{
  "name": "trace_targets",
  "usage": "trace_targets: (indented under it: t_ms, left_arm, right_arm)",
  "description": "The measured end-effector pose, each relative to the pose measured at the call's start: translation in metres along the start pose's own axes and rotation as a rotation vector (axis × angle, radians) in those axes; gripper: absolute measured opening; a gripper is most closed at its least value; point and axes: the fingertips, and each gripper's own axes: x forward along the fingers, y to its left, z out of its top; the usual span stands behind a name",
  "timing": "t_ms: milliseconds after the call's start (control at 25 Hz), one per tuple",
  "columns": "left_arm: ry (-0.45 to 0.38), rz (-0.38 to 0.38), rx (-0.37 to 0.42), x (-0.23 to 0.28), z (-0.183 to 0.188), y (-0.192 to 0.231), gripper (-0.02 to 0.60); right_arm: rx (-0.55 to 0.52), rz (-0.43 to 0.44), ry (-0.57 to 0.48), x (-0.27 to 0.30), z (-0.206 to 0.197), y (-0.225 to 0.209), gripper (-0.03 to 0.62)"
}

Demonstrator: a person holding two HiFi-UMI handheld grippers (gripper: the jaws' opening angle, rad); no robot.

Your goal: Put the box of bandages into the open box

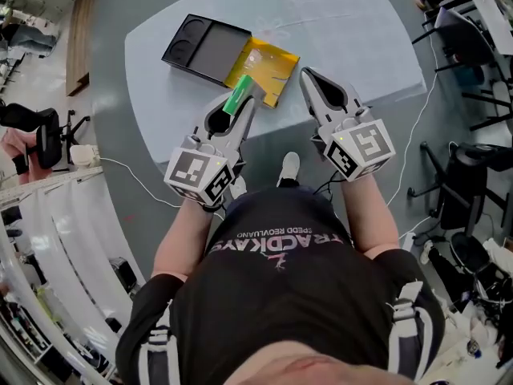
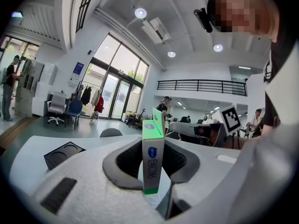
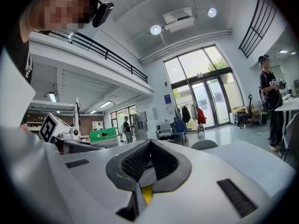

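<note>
The box of bandages (image 1: pixel 237 96), slim, green and white, stands upright between the jaws of my left gripper (image 1: pixel 247 96), which is shut on it. In the left gripper view the box (image 2: pixel 153 164) rises above the grey pads (image 2: pixel 125 164). It hangs just short of the open box (image 1: pixel 207 48), a black tray with round recesses and a yellow flap (image 1: pixel 263 69) lying open towards me on the table. My right gripper (image 1: pixel 308 74) is shut with nothing in it, beside the flap's right edge; its pads (image 3: pixel 136 161) meet at the tip.
The pale round table (image 1: pixel 345 30) reaches to its near edge just ahead of my feet. Office chairs (image 1: pixel 473 183) and cables stand on the floor to the right, another chair (image 1: pixel 44 135) to the left. People (image 3: pixel 268 101) stand far off in the hall.
</note>
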Motion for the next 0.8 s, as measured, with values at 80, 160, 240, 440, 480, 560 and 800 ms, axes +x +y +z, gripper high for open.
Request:
trace_targets:
  t_ms: [80,160,240,440,480,560,800]
  left_arm:
    - [0.001,0.018,-0.007,0.005,-0.002,0.000,0.100]
    - [0.002,0.038,-0.014,0.009,-0.003,-0.001,0.100]
    - [0.004,0.054,-0.020,0.014,-0.004,-0.002,0.100]
    - [0.009,0.090,-0.023,0.022,-0.007,-0.008,0.100]
    - [0.009,0.096,-0.025,0.023,-0.008,-0.009,0.100]
    - [0.010,0.108,-0.027,0.025,-0.009,-0.013,0.100]
    - [0.028,0.138,-0.037,0.037,-0.018,-0.012,0.100]
  right_arm:
    - [-0.001,0.011,0.006,0.002,-0.001,-0.005,0.011]
    - [-0.005,0.024,0.012,0.002,-0.002,-0.011,0.011]
    - [-0.003,0.034,0.016,0.002,-0.002,-0.016,0.011]
    - [-0.003,0.070,0.024,0.002,-0.002,-0.025,0.011]
    - [-0.002,0.077,0.025,0.001,-0.002,-0.026,0.011]
    - [-0.002,0.092,0.026,-0.001,-0.002,-0.028,0.011]
    - [-0.004,0.120,0.046,0.001,-0.010,-0.039,0.011]
